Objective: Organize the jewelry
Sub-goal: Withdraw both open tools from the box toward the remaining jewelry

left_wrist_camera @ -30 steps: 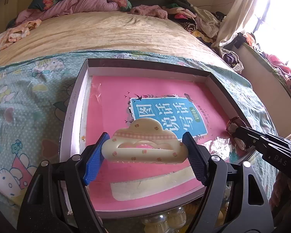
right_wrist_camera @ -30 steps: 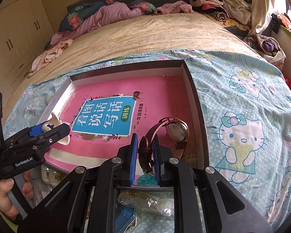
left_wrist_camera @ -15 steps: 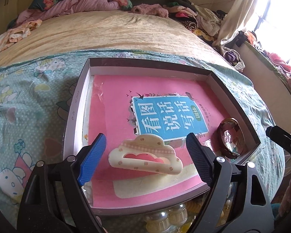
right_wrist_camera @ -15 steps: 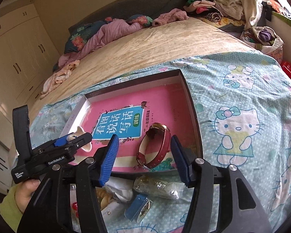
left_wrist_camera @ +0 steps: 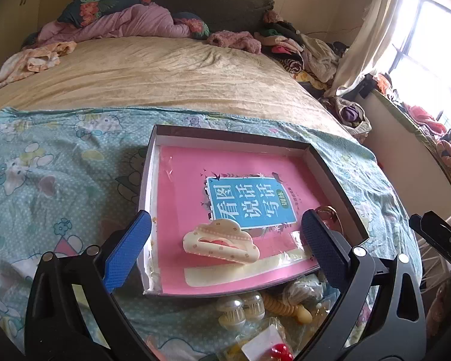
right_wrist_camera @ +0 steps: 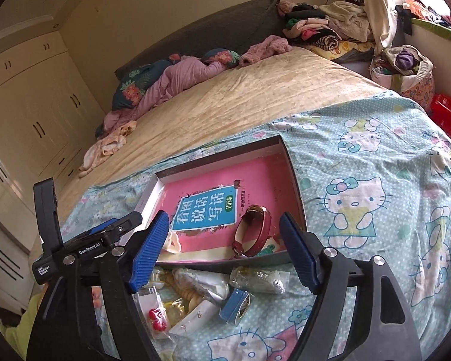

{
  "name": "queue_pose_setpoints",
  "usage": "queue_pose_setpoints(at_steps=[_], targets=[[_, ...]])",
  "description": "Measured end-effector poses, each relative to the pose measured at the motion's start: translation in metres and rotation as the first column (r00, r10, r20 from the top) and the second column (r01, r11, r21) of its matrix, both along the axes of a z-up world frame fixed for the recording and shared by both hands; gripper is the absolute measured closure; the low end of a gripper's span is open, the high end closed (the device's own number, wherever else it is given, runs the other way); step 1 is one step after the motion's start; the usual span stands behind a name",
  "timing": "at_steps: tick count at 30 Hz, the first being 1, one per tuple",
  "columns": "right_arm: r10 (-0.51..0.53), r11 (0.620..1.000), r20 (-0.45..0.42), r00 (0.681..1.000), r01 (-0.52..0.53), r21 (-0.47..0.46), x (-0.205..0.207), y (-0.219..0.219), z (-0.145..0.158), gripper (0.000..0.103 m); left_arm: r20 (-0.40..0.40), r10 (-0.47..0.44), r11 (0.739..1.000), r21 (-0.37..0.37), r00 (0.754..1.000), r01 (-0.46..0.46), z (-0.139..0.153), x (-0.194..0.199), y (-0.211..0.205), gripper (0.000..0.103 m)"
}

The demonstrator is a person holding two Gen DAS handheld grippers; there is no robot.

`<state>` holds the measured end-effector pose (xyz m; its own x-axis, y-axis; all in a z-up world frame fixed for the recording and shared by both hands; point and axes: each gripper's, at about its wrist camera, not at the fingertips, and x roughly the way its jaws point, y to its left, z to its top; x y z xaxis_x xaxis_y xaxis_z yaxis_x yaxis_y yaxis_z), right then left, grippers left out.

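A shallow box point(left_wrist_camera: 147, 180) lies on the bed with a pink book point(left_wrist_camera: 189, 186) inside. On the book rests a cream cloud-shaped hair clip point(left_wrist_camera: 221, 245). My left gripper point(left_wrist_camera: 225, 219) hovers above it, jaws still opening, pads clear of the clip. A red-strapped watch point(right_wrist_camera: 252, 231) lies on its side in the box point(right_wrist_camera: 294, 186) at the near right corner. My right gripper point(right_wrist_camera: 224, 218) is raised in front of it, jaws opening, nothing between the pads. The left gripper point(right_wrist_camera: 105, 237) shows at the left of the right wrist view, hiding most of the clip.
A heap of loose jewellery and small packets point(right_wrist_camera: 195, 294) lies on the Hello Kitty sheet point(right_wrist_camera: 360, 210) just in front of the box. Beyond the box stretch a beige bedcover point(left_wrist_camera: 165, 69), pillows and piled clothes. A wardrobe point(right_wrist_camera: 30, 114) stands left, a laundry basket point(right_wrist_camera: 406, 69) right.
The left gripper let go of the hair clip, which now lies on the book, and drew back and up. The right gripper released the watch strap, opened wide and pulled back and up.
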<state>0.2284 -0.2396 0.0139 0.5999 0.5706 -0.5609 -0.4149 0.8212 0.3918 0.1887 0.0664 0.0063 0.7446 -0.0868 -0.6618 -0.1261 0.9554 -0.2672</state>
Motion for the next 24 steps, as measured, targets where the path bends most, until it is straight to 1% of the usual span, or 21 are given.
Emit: queue_pose_setpoints(at_steps=[11,18,24], targets=[[0.018,0.999,0.058,0.998,-0.020,0.031,-0.030,-0.004,0.025,0.026,0.059,0.000,1.000,-0.024,0.998,0.001,0.028,-0.038,0.001,0.010],[0.029,0.999,0.078,0.997,-0.032,0.041,-0.048,-0.005,0.033,0.026,0.056,-0.020,1.000,-0.016,0.998,0.021,0.031,-0.054,-0.001,0.010],[0.036,0.998,0.082,0.996,-0.040,0.044,-0.061,-0.008,0.037,0.026,0.036,-0.035,0.999,-0.012,0.999,0.035,0.025,-0.068,-0.002,0.010]])
